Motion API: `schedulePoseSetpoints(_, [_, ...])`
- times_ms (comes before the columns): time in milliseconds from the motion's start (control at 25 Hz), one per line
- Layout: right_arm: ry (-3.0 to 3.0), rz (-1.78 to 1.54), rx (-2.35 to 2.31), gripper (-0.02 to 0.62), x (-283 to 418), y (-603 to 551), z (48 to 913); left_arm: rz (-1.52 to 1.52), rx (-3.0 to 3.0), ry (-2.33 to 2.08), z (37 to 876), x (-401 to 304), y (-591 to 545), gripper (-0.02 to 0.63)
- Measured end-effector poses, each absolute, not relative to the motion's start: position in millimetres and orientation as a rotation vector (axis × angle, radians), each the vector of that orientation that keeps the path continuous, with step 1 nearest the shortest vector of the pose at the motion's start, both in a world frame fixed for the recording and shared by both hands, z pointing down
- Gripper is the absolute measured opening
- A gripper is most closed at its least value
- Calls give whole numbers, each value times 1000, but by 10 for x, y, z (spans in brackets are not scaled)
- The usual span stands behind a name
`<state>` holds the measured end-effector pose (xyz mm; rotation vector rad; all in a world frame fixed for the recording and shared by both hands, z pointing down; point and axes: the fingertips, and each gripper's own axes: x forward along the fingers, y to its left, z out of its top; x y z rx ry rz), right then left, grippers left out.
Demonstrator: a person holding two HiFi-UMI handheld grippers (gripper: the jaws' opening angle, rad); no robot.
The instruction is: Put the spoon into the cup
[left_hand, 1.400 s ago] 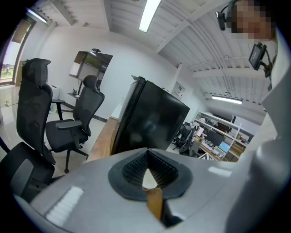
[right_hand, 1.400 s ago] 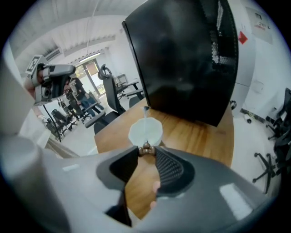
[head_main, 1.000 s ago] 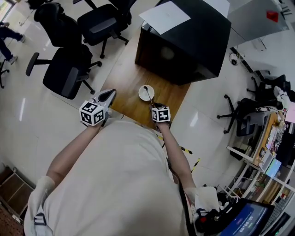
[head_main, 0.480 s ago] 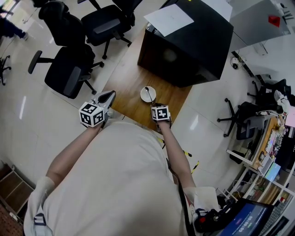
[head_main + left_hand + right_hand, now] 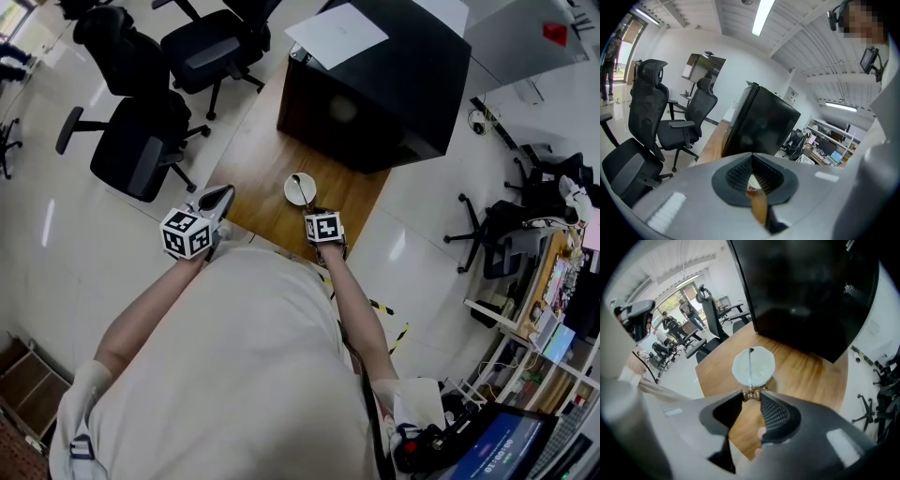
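Pinching the spoon [image 5: 750, 363] by its handle end, the right claw [image 5: 751, 393] has it dipped in the white cup [image 5: 737, 367] on the wooden tabletop [image 5: 806, 376]. The left claw [image 5: 751, 156] is closed up, empty.

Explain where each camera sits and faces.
Head view: person's head, steeply down on table; torso, arms show.
Left gripper view: on left gripper, facing chairs, black box; own fingers show.
Right gripper view: on right gripper, down at cup; fingers pinching spoon show.
Shared: head and right gripper views both show cup, spoon.
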<state>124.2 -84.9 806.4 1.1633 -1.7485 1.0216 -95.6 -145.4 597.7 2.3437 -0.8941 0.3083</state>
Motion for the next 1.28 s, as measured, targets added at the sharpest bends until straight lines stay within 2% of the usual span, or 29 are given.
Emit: schedulePoseSetpoints(1280, [-1658,1008,1230,126,1373,-846,8124,276,2330,-906,5998,-1113,-1536,-18])
